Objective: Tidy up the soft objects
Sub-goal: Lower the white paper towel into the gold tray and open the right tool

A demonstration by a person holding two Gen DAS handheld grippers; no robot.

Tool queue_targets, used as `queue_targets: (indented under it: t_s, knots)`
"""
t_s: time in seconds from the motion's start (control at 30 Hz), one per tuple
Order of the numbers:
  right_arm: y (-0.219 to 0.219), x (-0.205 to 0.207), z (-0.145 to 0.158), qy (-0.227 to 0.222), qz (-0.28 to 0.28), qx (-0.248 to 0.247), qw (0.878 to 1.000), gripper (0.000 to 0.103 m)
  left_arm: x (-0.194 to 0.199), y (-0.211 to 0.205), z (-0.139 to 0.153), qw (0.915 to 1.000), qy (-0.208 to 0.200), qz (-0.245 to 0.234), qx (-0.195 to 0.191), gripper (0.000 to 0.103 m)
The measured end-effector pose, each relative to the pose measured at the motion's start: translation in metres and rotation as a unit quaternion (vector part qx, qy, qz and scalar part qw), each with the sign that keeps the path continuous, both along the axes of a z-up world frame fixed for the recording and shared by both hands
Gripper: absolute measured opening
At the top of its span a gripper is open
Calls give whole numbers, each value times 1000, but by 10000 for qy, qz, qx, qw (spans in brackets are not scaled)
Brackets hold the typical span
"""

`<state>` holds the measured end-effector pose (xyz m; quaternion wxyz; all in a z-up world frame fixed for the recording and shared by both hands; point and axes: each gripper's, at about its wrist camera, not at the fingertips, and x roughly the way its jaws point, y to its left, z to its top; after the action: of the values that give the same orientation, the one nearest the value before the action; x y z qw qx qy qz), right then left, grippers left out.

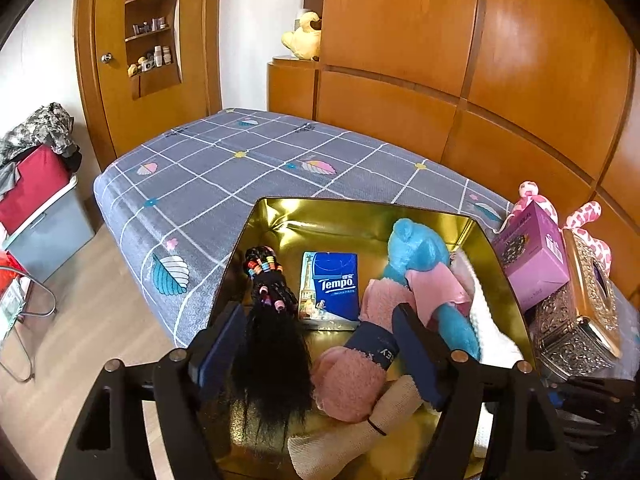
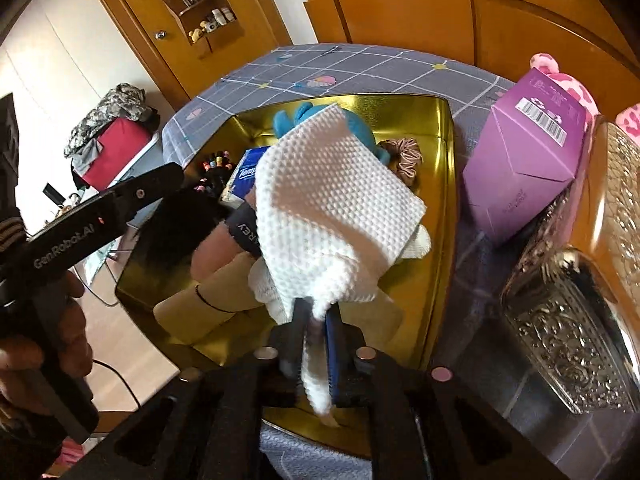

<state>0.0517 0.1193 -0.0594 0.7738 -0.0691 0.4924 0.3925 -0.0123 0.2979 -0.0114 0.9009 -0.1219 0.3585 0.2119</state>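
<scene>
An open gold tin [image 1: 360, 205] rests on the bed and holds a blue plush [image 1: 416, 248], a Tempo tissue pack [image 1: 332, 284], a black hairpiece with coloured beads [image 1: 272, 352], a pink sock [image 1: 348, 384] and a beige sock [image 1: 360, 436]. My left gripper [image 1: 320, 344] hangs over the tin's near side, jaws wide open, with the hairpiece and pink sock lying between its fingers. My right gripper [image 2: 316, 328] has narrow jaws pinching a white dimpled paper towel [image 2: 332, 200], which drapes forward over the tin [image 2: 444, 200] and hides much of its contents. A brown scrunchie [image 2: 404, 156] lies behind the towel.
A purple carton [image 2: 524, 168] and an ornate silver box [image 2: 568, 328] stand right of the tin, with pink spotted plush behind. The grey checked bedspread [image 1: 240, 168] stretches beyond to a wooden headboard. A bin with clothes [image 1: 40, 208] stands on the floor at left.
</scene>
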Motion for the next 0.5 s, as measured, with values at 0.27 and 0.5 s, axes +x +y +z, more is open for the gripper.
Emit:
queue_targets:
  t_s: [0.27, 0.5]
  knots:
    - [-18, -9, 19, -319, -302, 144, 9989, 23, -3, -5, 9, 9998, -130, -38, 115, 82]
    - [-35, -24, 37, -903, -515, 38, 9946, 30, -6, -19, 18, 9990, -237, -175, 327, 86]
